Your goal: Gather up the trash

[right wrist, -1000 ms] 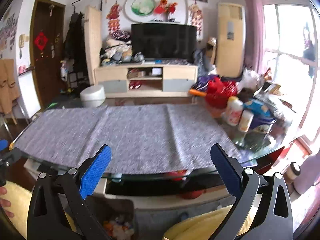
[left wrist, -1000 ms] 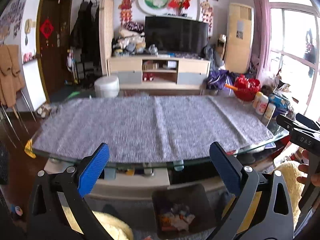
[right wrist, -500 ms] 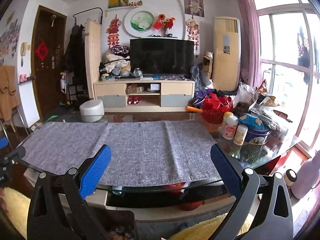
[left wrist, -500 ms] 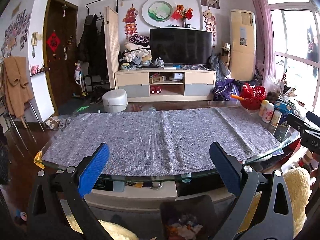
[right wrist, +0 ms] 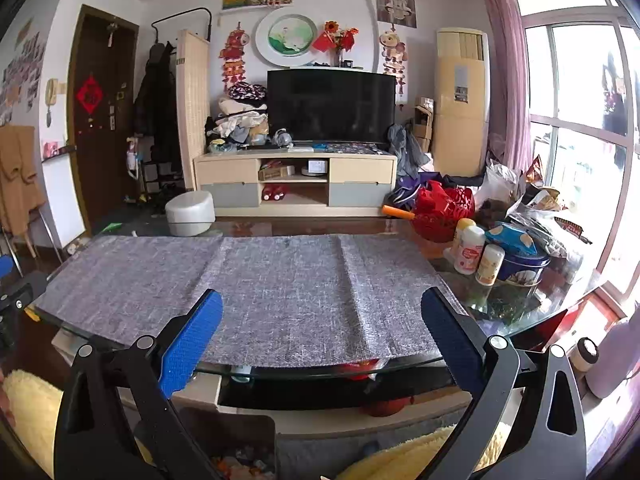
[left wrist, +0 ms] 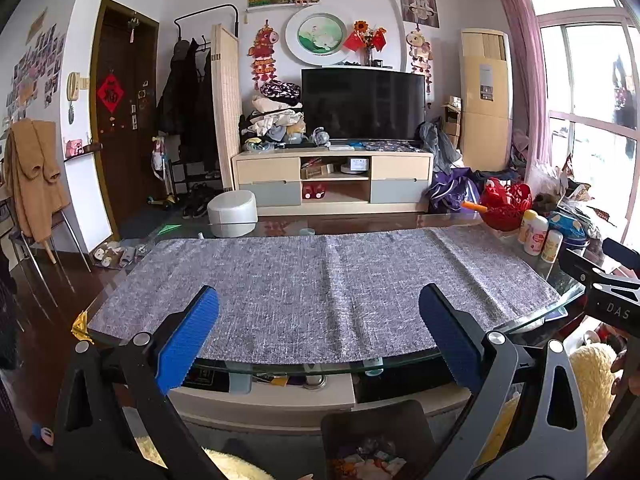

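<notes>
Trash point(left wrist: 370, 460) sat in a dark bin point(left wrist: 376, 420) on the floor below the near edge of the glass table point(left wrist: 532, 322), whose grey cloth point(left wrist: 312, 288) lay bare; left gripper point(left wrist: 318, 336) and right gripper point(right wrist: 322, 336) hovered wide open, empty.

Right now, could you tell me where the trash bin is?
The trash bin sits on the floor below the glass table's near edge, bottom centre in the left wrist view.
</notes>
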`<action>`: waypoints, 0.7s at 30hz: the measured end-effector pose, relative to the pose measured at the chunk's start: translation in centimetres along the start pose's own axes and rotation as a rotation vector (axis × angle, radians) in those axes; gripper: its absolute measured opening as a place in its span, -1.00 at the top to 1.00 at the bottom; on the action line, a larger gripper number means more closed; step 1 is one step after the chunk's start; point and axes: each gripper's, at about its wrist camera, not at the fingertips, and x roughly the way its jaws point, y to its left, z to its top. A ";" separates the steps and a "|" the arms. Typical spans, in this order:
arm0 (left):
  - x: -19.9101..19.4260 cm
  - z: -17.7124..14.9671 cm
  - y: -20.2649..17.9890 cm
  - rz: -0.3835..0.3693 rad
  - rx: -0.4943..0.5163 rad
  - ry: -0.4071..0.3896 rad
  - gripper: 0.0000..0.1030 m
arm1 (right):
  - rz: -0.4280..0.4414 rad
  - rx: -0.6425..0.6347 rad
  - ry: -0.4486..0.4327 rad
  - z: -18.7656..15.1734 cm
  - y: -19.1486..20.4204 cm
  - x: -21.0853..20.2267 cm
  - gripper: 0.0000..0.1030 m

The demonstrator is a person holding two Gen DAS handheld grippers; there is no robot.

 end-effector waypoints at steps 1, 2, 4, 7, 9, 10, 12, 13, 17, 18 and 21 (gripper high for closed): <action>0.0 0.0 -0.1 -0.002 0.001 0.000 -0.84 | 0.000 0.001 0.000 0.0 -0.1 0.0 -0.94; -0.1 0.0 -0.1 -0.003 0.003 0.001 -0.84 | 0.000 0.002 0.001 0.0 -0.1 0.0 -0.94; -0.1 -0.1 -0.2 -0.006 0.004 0.005 -0.84 | 0.004 0.005 0.002 0.1 -0.2 -0.1 -0.94; -0.3 -0.1 -0.2 -0.007 0.003 0.001 -0.84 | 0.003 0.005 -0.004 0.0 -0.3 -0.3 -0.94; -0.5 0.0 -0.2 -0.006 0.002 -0.004 -0.84 | 0.004 0.009 -0.007 0.0 -0.4 -0.5 -0.94; -0.6 0.0 -0.2 -0.005 0.002 -0.007 -0.84 | 0.004 0.011 -0.008 0.0 -0.4 -0.5 -0.94; -0.7 0.0 -0.2 -0.006 0.002 -0.009 -0.84 | 0.005 0.013 -0.013 0.0 -0.6 -0.6 -0.94; -0.8 0.1 -0.2 -0.006 0.002 -0.011 -0.84 | 0.005 0.014 -0.014 0.0 -0.6 -0.7 -0.94; -0.9 0.1 0.0 -0.005 -0.002 -0.015 -0.84 | 0.009 0.017 -0.011 0.1 -0.6 -0.6 -0.94; -0.9 0.1 0.0 -0.005 -0.002 -0.016 -0.84 | 0.011 0.019 -0.011 0.1 -0.6 -0.6 -0.94; -0.9 0.1 0.0 -0.009 0.001 -0.014 -0.84 | 0.009 0.022 -0.012 0.1 -0.6 -0.5 -0.94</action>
